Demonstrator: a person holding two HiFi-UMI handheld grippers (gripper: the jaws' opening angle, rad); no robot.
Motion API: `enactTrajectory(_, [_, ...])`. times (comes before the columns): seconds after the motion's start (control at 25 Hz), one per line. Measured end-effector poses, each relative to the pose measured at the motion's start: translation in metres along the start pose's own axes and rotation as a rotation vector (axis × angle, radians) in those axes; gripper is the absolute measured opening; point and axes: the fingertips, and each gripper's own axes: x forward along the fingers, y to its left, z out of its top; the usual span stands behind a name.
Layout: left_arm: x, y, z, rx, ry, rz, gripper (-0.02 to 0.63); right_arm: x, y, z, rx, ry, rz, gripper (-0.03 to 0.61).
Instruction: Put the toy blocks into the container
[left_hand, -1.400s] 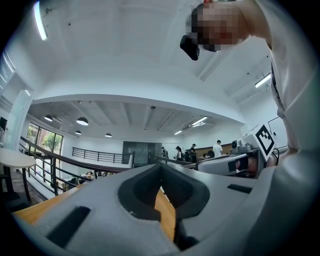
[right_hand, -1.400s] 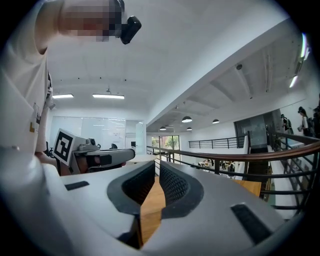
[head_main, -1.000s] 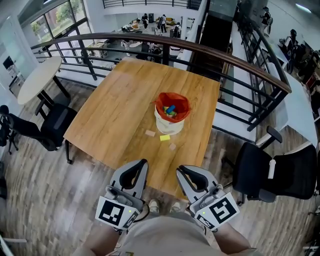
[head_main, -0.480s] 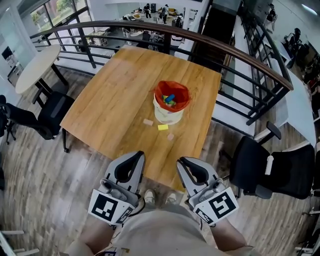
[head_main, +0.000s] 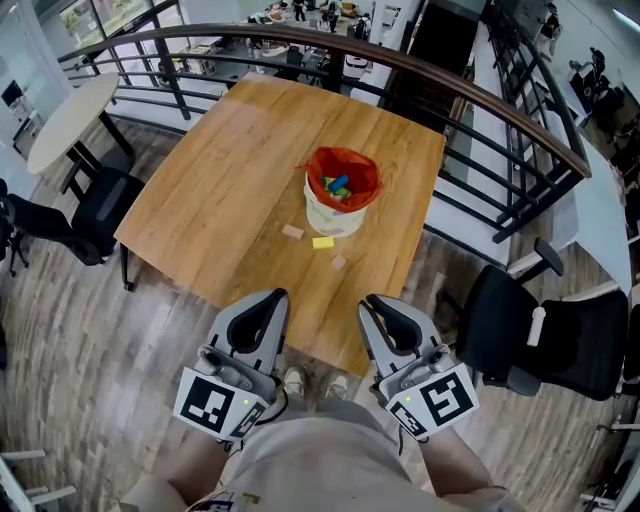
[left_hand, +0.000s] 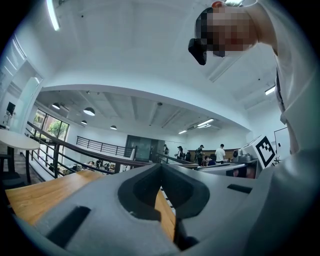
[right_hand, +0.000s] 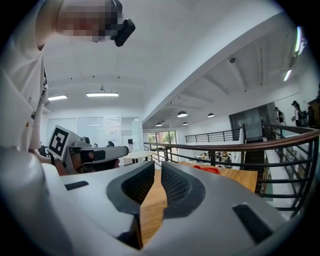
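Note:
A white container (head_main: 336, 217) lined with a red bag (head_main: 343, 167) stands in the middle of the wooden table (head_main: 230, 170), with several coloured blocks inside. In front of it on the table lie a tan block (head_main: 292, 232), a yellow block (head_main: 323, 242) and a small tan block (head_main: 339, 262). My left gripper (head_main: 280, 293) (left_hand: 161, 166) and right gripper (head_main: 366, 300) (right_hand: 159, 164) hover side by side over the table's near edge, both shut and empty. The right gripper view shows the red bag (right_hand: 207, 169) far ahead.
A black office chair (head_main: 545, 340) stands right of the table and another (head_main: 95, 225) to its left. A curved railing (head_main: 470, 90) runs behind the table. A round white table (head_main: 70, 120) is at the far left. The person's shoes (head_main: 292, 380) show below the table edge.
The head view has shifted, so the table and container sit a little higher in the picture. Both grippers stay shut and empty near the table's front edge.

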Motion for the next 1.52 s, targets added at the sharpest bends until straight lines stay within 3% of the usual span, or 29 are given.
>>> enactTrajectory(0.16, [0.017,0.009,-0.004,0.002,0.004,0.007,0.011,0.018,-0.014,-0.001,-0.014,0.011,-0.009,0.046])
enactTrajectory(0.24, [0.025,0.014,0.000,0.001,-0.013,0.007,0.011,0.028,-0.024,-0.002,-0.015,0.018,-0.016,0.093])
enactTrajectory(0.52, [0.054,0.034,0.007,0.031,-0.058,0.010,0.011,0.057,-0.064,-0.015,-0.035,0.048,-0.057,0.166])
enactTrajectory(0.84, [0.088,0.062,-0.010,0.049,-0.049,0.011,0.011,0.094,-0.098,-0.057,-0.034,0.135,-0.084,0.206])
enactTrajectory(1.16, [0.120,0.085,-0.068,0.033,0.023,0.006,0.011,0.127,-0.120,-0.118,-0.008,0.243,-0.071,0.213])
enactTrajectory(1.52, [0.146,0.111,-0.169,0.003,0.181,0.004,0.011,0.157,-0.142,-0.201,0.030,0.384,-0.060,0.215])
